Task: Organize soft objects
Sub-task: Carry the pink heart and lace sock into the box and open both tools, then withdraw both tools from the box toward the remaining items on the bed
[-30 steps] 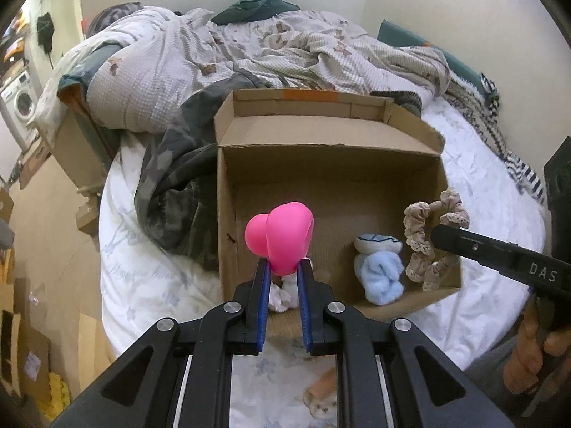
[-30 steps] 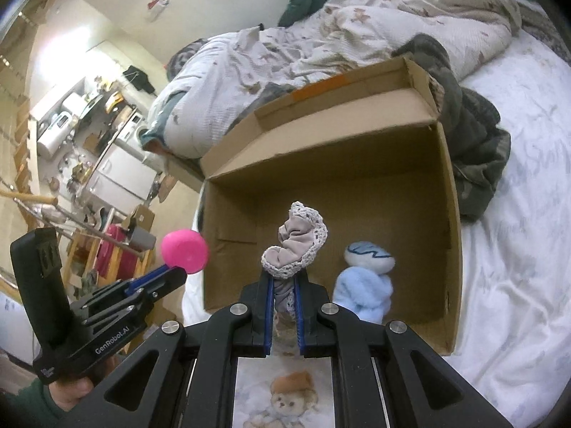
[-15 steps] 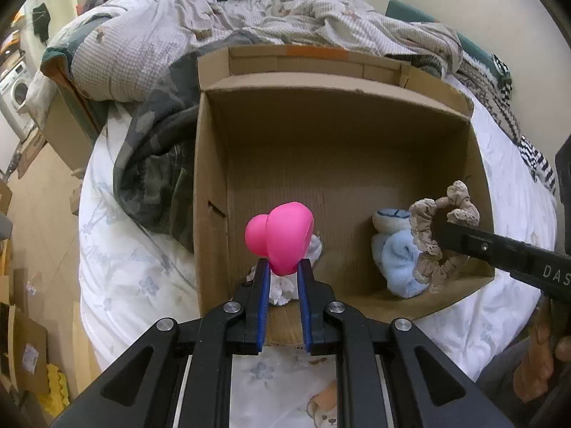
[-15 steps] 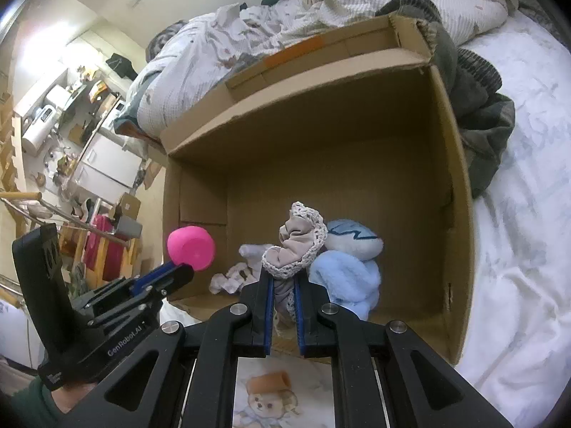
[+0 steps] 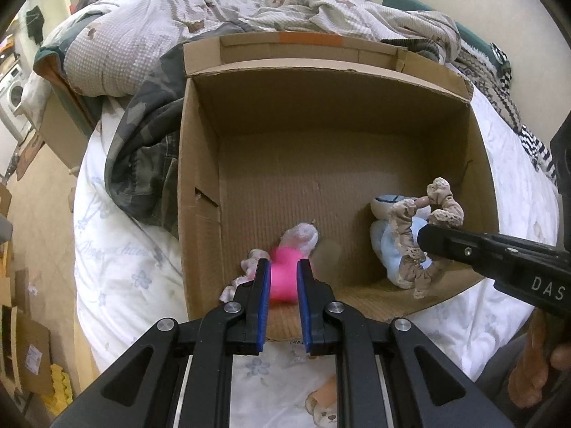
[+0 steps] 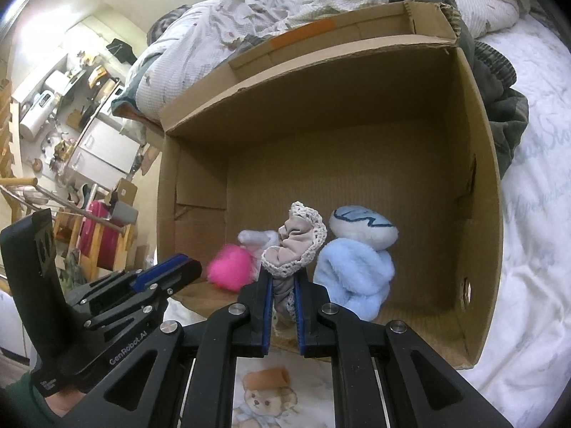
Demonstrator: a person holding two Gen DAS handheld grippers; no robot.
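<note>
- Drop-off step in hand, by the look of it: both grippers are at the near rim of the cardboard box (image 5: 200, 164), each with a soft item to deliver.
- The left gripper (image 5: 282, 296) has its jaws spread, and the pink ball (image 5: 283, 278) sits blurred between them; in the right wrist view that ball (image 6: 230, 267) is clear of the fingers and down on the box floor near the left wall, so I judge it let go.
- The right gripper (image 6: 283, 299) is clenched on the beige lace scrunchie (image 6: 294, 246), held just above the near edge of the floor.
- Already in the box: a white cloth bundle (image 5: 299, 237) just beyond the ball, and a blue plush toy (image 6: 357, 267) near the right side.
- Next call, I'd say: open the right jaws so the scrunchie falls between ball and plush, then pull both tools back over the rim.
- View gap: the left camera shows the scrunchie (image 5: 417, 246) as a full loop hanging in front of the plush; the right camera shows only a bunched wad.
- Only the right camera shows the ball free of the left fingers.
</note>
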